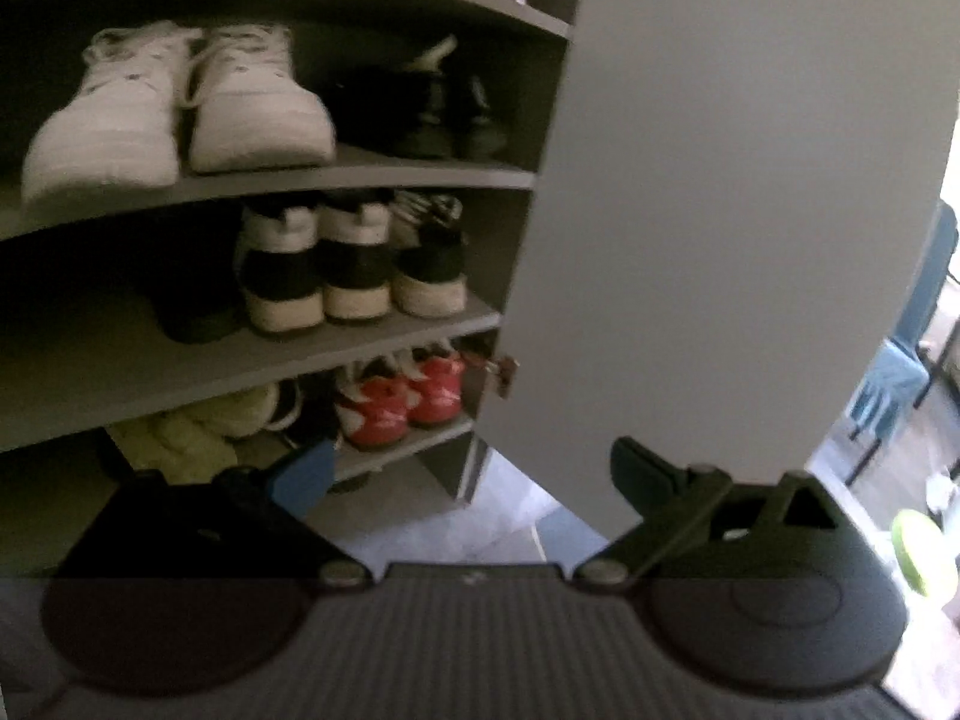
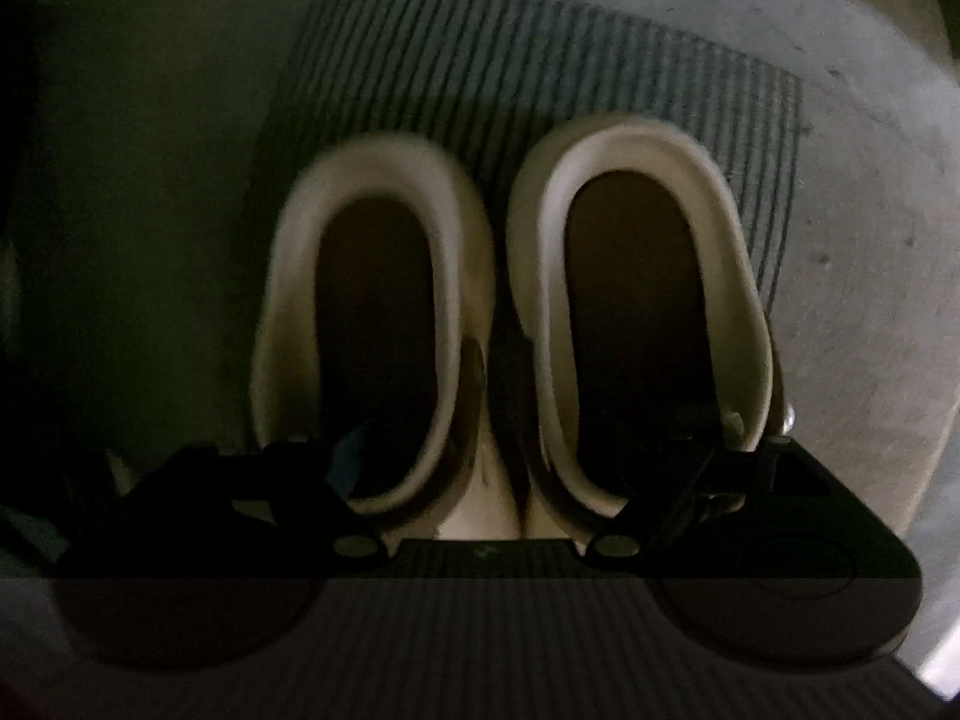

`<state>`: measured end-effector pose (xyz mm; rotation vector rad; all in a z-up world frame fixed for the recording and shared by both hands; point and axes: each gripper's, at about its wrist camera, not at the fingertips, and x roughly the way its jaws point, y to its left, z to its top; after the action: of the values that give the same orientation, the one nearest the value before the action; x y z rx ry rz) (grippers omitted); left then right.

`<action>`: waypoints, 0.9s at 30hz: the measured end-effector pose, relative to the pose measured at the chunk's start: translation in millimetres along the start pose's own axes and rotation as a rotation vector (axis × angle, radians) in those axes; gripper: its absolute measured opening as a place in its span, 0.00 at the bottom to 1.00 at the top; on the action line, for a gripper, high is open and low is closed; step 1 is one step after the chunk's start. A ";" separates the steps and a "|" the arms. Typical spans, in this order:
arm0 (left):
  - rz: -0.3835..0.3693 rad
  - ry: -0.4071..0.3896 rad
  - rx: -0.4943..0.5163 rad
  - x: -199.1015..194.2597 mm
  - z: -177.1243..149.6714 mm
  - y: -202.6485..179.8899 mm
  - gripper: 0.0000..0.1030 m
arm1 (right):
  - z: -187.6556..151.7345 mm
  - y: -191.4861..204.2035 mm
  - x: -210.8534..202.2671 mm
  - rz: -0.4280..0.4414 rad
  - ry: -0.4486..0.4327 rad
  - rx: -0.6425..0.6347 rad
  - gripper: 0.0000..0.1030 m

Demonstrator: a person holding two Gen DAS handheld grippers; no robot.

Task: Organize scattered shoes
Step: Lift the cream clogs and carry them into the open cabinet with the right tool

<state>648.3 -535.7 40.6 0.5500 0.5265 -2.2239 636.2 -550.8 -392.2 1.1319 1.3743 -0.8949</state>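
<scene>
A pair of cream slip-on shoes stands side by side on a striped mat (image 2: 540, 72), the left shoe (image 2: 288, 300) and the right shoe (image 2: 744, 300) seen from straight above. My right gripper (image 2: 528, 456) hangs over their near ends with jaws wide. One finger reaches into each shoe's opening, and the shoes' inner walls lie between the fingers without being pressed. My left gripper (image 1: 471, 474) is open and empty, facing an open shoe cabinet (image 1: 360, 180).
The shelves hold white sneakers (image 1: 180, 108), black shoes (image 1: 432, 108), black-and-white high-tops (image 1: 324, 264), red shoes (image 1: 402, 402) and pale yellow-green slippers (image 1: 198, 432). The grey cabinet door (image 1: 720, 210) stands open on the right. Beyond it are a blue chair (image 1: 900, 372) and grey floor (image 2: 870, 240).
</scene>
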 end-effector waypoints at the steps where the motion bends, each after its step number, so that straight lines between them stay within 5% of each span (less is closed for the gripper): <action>1: -0.004 0.004 -0.001 -0.2 -1.3 -0.3 0.96 | 1.0 2.4 3.9 -0.016 0.015 -0.004 0.78; 6: 0.018 0.036 -0.025 8.4 -10.9 2.8 0.96 | 11.4 6.2 15.2 -0.047 0.068 0.006 0.59; 7: 0.011 0.043 -0.038 8.4 -11.8 5.2 0.96 | 11.7 4.3 10.2 -0.040 0.052 0.009 0.38; 8: 0.017 0.040 -0.030 7.2 -12.5 5.8 0.96 | 11.1 2.5 5.8 -0.032 0.037 0.017 0.29; 15: 0.064 0.028 -0.053 4.0 -7.7 21.2 0.96 | 3.6 2.9 -25.1 -0.048 -0.147 0.060 0.27; 20: 0.134 -0.027 -0.052 -13.9 -1.9 30.0 0.96 | 13.8 -2.7 -77.9 0.036 -0.368 0.148 0.26; 27: 0.238 -0.094 -0.128 -47.2 10.5 50.1 0.96 | 10.5 54.7 -168.4 0.110 -0.694 0.111 0.26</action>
<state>712.9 -544.7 64.7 0.4162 0.5221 -1.9645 684.0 -570.6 -222.6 0.8454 0.6948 -1.1527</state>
